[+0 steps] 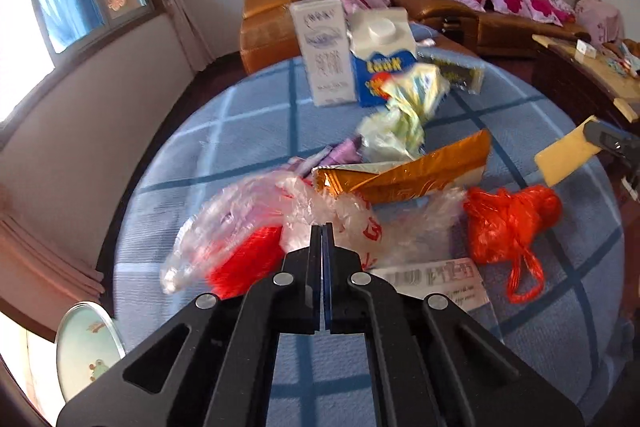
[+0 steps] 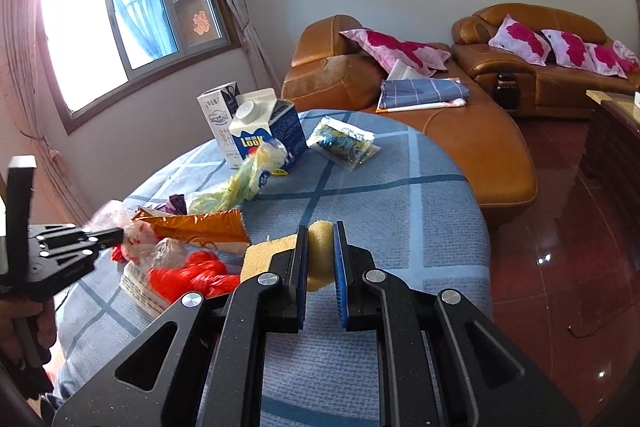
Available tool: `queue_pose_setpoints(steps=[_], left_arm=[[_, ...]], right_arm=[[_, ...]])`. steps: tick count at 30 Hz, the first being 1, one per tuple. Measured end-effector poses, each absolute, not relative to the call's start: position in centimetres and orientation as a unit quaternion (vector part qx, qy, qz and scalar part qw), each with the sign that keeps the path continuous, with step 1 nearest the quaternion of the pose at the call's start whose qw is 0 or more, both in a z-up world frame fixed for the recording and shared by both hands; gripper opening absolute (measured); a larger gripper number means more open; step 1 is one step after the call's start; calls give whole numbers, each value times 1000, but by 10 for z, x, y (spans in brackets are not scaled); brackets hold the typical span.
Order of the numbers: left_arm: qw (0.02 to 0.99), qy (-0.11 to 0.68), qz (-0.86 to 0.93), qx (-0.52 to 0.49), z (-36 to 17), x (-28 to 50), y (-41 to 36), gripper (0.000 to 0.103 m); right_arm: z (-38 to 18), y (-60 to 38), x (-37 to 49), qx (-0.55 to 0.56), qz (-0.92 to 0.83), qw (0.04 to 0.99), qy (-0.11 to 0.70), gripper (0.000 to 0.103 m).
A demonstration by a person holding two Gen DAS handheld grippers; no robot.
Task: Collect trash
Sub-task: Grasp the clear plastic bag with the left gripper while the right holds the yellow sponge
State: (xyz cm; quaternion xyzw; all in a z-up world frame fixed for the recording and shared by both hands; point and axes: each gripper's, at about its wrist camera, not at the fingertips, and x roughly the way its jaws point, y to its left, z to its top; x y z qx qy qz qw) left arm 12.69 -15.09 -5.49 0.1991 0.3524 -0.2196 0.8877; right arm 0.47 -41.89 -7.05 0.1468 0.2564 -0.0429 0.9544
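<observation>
Living room with tan sofas (image 2: 500, 79), pink pillows (image 2: 396, 51) and window (image 2: 132, 19); round table under blue checked cloth (image 2: 400, 187) strewn with trash. At far side: white carton (image 1: 326, 55) just left of blue-and-white carton (image 1: 382, 63), both upright, with flat packet (image 2: 346, 143) to their right. Nearer: pale yellow-green wrapper (image 1: 404, 107), crumpled, in front of blue carton; purple scrap (image 1: 344, 153); gold-orange bag (image 1: 404, 171) lying flat. Nearest, in a heap: clear bag (image 1: 256, 219) over something red, knotted red bag (image 1: 508, 219) to its right, printed paper (image 1: 436, 277) beneath. Left gripper (image 1: 322, 227) closed tight, fingertips at clear bag's near edge; whether film was pinched between them, could not tell. Right gripper (image 2: 320, 251) clamped on yellow sponge (image 2: 276, 253), held above cloth just right of heap. Green-patterned plate (image 1: 86, 343) at near left, off table edge.
</observation>
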Motion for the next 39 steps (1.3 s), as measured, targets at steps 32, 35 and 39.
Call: queue_pose_setpoints(steps=[32, 35, 39], left_arm=[[911, 363, -113, 162, -30, 117, -15, 0], [913, 363, -102, 155, -30, 115, -2, 0], [917, 360, -86, 148, -27, 111, 16, 0]], right_arm=[[-43, -350, 43, 113, 28, 963, 242, 12], [-41, -331, 55, 105, 49, 963, 244, 12], [-38, -305, 67, 94, 75, 962, 247, 12]])
